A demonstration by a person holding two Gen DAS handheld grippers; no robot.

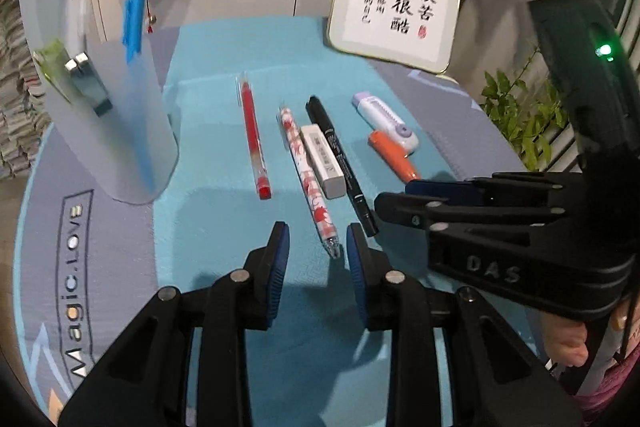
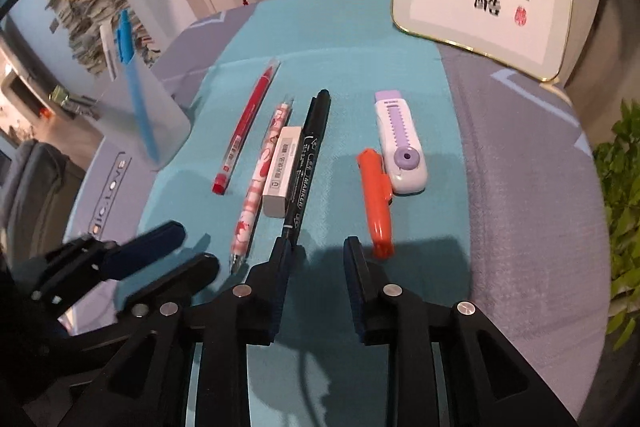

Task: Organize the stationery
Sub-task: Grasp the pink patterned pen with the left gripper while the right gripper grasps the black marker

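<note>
On the teal cloth (image 2: 420, 75), 1 row of stationery: red pen (image 2: 246, 125), patterned pen (image 2: 260, 183), white eraser (image 2: 280, 171) touching the black marker (image 2: 306, 163), orange pen (image 2: 376, 199) just beside the lilac correction tape (image 2: 400, 143). Frosted holder (image 1: 120, 131), left of the cloth, contains 1 blue pen (image 1: 134, 39). Left gripper (image 1: 314, 247): jaws apart, empty, patterned pen's tip between them. Right gripper (image 2: 316, 253): jaws apart, empty, near marker tip and orange pen.

Both grippers angle steeply downward, side by side. The left gripper (image 1: 314, 239) has its jaws parted, holding nothing. The right gripper (image 2: 318, 251) likewise stands parted and unloaded, just beside it.
</note>
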